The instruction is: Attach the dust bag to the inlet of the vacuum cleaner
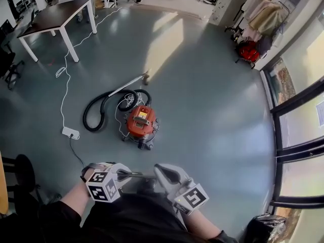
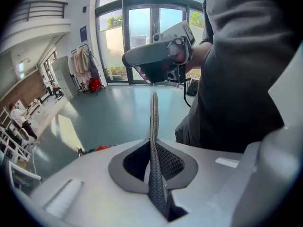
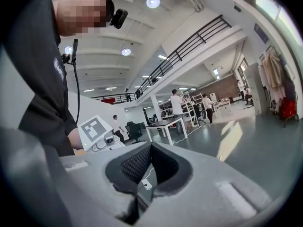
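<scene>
Hand-held grippers are sitting low in the head view: the left hand-held gripper [image 1: 136, 175] and the right hand-held gripper [image 1: 163, 171] are hovering close against the person's body, tips near each other, neither carrying anything. The vacuum cleaner [image 1: 140, 123] is standing on the floor [image 1: 202, 110] well ahead of both, with its black hose [image 1: 86, 116] curling at its left and the wand [image 1: 126, 84] lying beyond it; the inside of its canister is not showing. A power strip [image 1: 70, 132] is lying near the hose, its white cable [image 1: 61, 72] running toward a desk [image 1: 55, 14]. A black bag [image 1: 266, 229] is slumping by the window at the lower right, and what it is holding cannot be told. In the left gripper view, the jaws are meeting as one thin mesh blade with nothing between them, pointing at the right hand-held gripper in front of the glass doors [image 2: 142, 27], with a clothes rack [image 2: 85, 63] off to the left. In the right gripper view, the jaws are sitting closed and empty, and the other gripper's marker cube [image 3: 93, 128] is showing at the left, with people [image 3: 177, 100] standing far off.
</scene>
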A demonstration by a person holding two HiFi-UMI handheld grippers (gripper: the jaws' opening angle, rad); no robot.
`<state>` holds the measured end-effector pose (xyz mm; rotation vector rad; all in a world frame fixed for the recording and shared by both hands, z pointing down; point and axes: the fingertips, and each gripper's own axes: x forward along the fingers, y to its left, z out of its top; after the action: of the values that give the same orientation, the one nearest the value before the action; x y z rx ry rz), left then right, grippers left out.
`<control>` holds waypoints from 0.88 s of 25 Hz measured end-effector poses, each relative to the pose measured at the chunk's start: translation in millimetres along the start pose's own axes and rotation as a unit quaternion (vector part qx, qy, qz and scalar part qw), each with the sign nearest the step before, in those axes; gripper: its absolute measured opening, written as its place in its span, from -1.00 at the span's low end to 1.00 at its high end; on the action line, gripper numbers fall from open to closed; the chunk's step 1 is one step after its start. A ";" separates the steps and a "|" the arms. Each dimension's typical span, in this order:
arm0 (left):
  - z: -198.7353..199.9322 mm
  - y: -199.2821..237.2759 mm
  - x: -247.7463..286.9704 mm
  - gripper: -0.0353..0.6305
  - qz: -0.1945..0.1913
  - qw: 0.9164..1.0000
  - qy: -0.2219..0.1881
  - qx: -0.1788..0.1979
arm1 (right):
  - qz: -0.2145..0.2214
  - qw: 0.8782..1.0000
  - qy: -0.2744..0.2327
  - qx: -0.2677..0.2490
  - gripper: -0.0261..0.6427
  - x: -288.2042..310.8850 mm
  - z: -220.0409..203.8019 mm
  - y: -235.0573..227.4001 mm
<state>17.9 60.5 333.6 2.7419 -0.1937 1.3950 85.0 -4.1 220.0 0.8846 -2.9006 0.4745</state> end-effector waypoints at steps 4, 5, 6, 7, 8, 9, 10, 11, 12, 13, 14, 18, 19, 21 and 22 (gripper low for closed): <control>8.1 16.7 11.8 -0.78 0.021 1.000 0.013 -0.017 | 0.019 1.000 0.001 0.004 -0.94 -4.5 0.1 -27.7; 9.8 20.3 14.4 -0.78 0.025 0.999 0.017 -0.019 | 0.021 1.000 0.001 0.004 -0.94 -5.0 0.4 -33.5; 11.0 23.7 16.6 -0.78 0.029 0.999 0.020 -0.020 | 0.023 1.000 0.000 0.005 -0.94 -5.2 0.4 -39.2; 11.5 27.2 18.4 -0.78 0.032 0.999 0.023 -0.021 | 0.023 1.000 0.001 0.007 -0.94 -4.7 -0.1 -44.6; 11.5 30.3 20.1 -0.78 0.034 0.999 0.025 -0.023 | 0.024 1.000 0.003 0.008 -0.94 -3.6 -1.0 -49.2; 11.0 32.9 21.9 -0.78 0.035 0.999 0.027 -0.024 | 0.024 1.000 0.005 0.009 -0.94 -2.2 -1.9 -53.0; 10.1 34.8 23.9 -0.78 0.034 0.999 0.028 -0.026 | 0.024 1.000 0.008 0.011 -0.94 -0.7 -2.6 -55.7; 9.0 36.2 26.1 -0.78 0.033 0.999 0.028 -0.028 | 0.023 1.000 0.010 0.013 -0.94 0.9 -3.5 -57.6; 7.7 37.6 28.4 -0.78 0.031 0.999 0.028 -0.029 | 0.021 1.000 0.013 0.014 -0.94 2.7 -4.8 -59.2; 6.2 39.5 30.6 -0.78 0.029 0.999 0.027 -0.030 | 0.019 1.000 0.015 0.015 -0.94 5.0 -6.2 -60.7; 4.4 41.9 32.5 -0.78 0.027 0.999 0.025 -0.030 | 0.017 1.000 0.016 0.016 -0.94 8.2 -7.3 -61.9; -7.3 52.5 37.9 -0.78 0.011 1.000 0.017 -0.023 | -0.005 0.999 0.027 0.026 -0.94 24.0 -14.7 -63.9; -10.8 54.2 39.6 -0.78 0.007 1.000 0.016 -0.020 | -0.012 0.999 0.030 0.029 -0.94 27.7 -17.7 -63.7; -18.4 58.6 43.6 -0.78 0.000 1.000 0.013 -0.011 | -0.024 0.999 0.034 0.034 -0.94 36.5 -23.2 -63.4; -22.5 61.6 45.6 -0.78 -0.003 1.000 0.012 -0.007 | -0.030 0.998 0.036 0.036 -0.94 41.9 -26.3 -63.9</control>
<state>17.9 -2.0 383.5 2.7109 -0.1932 1.4171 85.1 -68.5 268.9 0.9403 -2.8002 0.5958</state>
